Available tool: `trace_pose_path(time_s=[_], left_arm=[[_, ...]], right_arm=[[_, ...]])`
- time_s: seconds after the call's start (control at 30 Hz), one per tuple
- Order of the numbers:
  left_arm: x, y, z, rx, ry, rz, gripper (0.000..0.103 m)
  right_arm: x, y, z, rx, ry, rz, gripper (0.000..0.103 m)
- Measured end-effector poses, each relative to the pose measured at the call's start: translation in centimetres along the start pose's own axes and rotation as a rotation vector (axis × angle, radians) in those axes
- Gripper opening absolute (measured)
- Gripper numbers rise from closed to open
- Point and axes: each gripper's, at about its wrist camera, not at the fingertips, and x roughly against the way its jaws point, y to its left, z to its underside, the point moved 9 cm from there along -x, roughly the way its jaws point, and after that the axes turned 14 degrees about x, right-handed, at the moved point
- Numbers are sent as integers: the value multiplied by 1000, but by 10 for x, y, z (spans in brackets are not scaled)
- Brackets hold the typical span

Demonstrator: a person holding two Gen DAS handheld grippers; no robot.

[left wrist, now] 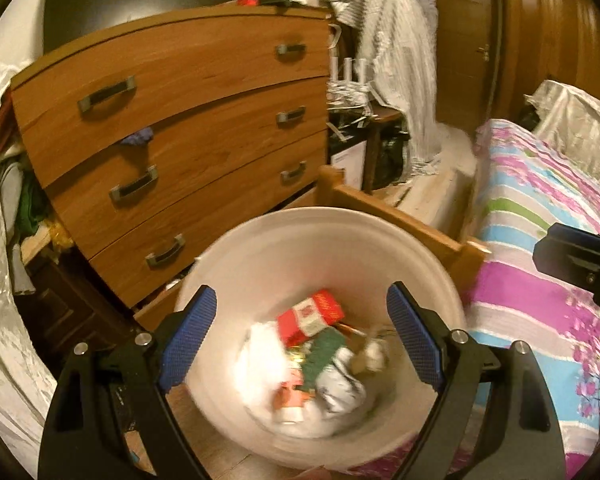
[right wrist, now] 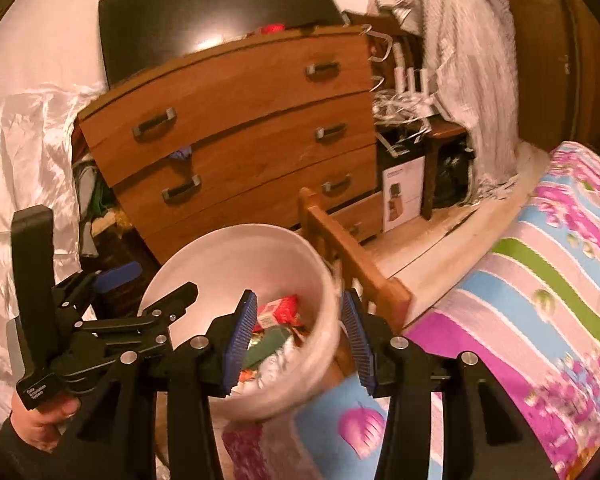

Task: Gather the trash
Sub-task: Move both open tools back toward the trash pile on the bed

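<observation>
A white round trash bin (left wrist: 324, 236) stands on the floor between the dresser and the bed; it also shows in the right wrist view (right wrist: 236, 256). It holds a red and white carton (left wrist: 310, 314), a green packet (left wrist: 324, 350), and crumpled white paper (left wrist: 264, 364). My left gripper (left wrist: 300, 340) is open and empty above the bin's mouth; it also shows in the right wrist view (right wrist: 146, 284). My right gripper (right wrist: 300, 340) is open and empty, its jaws standing either side of the bin's near rim.
A wooden dresser (left wrist: 188, 120) with several drawers stands behind the bin. A wooden bed frame (right wrist: 340, 248) and a striped floral bedspread (right wrist: 520, 300) lie to the right. Clothes hang on a rack (left wrist: 392, 52). White fabric (right wrist: 24, 152) is at left.
</observation>
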Motion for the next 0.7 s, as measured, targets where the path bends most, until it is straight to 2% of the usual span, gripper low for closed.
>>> trace_pose_path(time_s=[0.2,0.37,0.57,0.7], left_arm=[[20,-66,24,-67,3,102,84],[34,-144,59,-169,36,220,84],[52,-234,109,-284,95,350,83],[69,-296,143,-384,122,429,83]], right_arm=[[76,-34,44,0,-64,118,50],[145,-80,100,-63,-95,198,52],[230,-143,191,-146,-78,306,53],[294,-194,271,-222,-51,401,53]])
